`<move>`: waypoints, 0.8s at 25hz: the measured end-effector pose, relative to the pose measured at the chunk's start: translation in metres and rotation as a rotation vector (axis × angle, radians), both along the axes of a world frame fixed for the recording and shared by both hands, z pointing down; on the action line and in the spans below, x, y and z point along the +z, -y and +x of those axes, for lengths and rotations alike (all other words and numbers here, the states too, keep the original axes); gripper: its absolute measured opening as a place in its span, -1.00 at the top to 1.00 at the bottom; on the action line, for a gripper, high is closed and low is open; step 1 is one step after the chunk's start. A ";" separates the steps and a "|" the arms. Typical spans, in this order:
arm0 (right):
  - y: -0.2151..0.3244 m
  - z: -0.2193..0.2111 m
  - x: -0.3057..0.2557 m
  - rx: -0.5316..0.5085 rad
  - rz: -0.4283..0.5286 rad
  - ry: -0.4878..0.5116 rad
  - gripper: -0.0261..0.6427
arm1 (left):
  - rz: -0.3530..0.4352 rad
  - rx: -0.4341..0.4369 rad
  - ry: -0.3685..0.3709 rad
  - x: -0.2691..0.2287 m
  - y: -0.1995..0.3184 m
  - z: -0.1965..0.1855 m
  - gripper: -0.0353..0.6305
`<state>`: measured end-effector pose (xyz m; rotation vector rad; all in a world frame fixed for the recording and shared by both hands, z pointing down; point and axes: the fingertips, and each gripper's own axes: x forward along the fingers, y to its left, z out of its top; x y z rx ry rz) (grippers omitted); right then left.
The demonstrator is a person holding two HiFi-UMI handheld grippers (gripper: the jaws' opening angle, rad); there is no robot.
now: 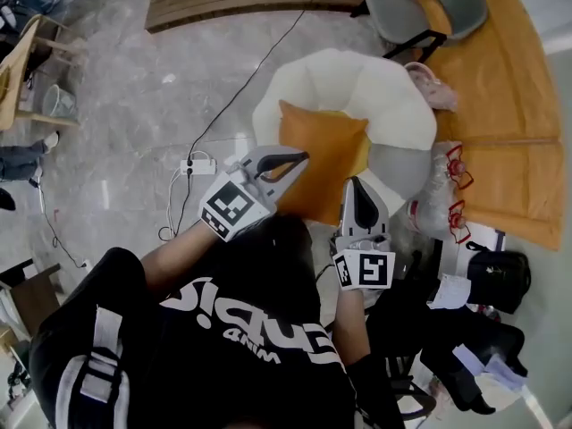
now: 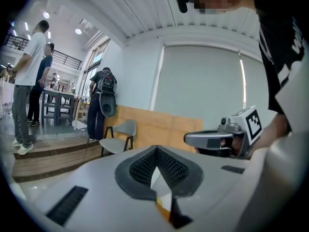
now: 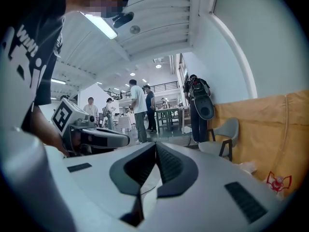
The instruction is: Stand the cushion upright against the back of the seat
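both left tool (image 1: 301, 158) and right tool (image 1: 354, 181) pinched together; orange cushion (image 1: 323, 146) lies flat on seat (image 1: 344, 79).

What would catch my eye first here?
The bright orange cushion on the rounded white seat, mid-picture in the head view. Just below it, the left tongs and right tongs point toward it, both shut, each bearing a black-and-white marker cube.

We hold the left tool (image 1: 298, 159) over the near left part of the cushion (image 1: 326, 141), which lies on the seat (image 1: 357, 83). The right tool (image 1: 352, 183) is at its near right edge. A power strip (image 1: 198, 164) lies on the floor (image 1: 134, 88) left of the seat; a chair (image 1: 407, 12) stands behind it.
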<state>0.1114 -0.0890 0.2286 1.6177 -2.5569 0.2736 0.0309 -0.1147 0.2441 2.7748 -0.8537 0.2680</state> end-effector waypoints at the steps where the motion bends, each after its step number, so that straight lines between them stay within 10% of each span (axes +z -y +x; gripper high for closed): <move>1: 0.005 0.001 0.007 -0.006 -0.009 -0.001 0.86 | -0.010 -0.004 0.003 0.007 0.004 0.001 0.88; 20: 0.070 0.022 0.220 -0.086 -0.257 -0.016 0.85 | -0.276 -0.068 0.136 0.231 0.064 0.008 0.87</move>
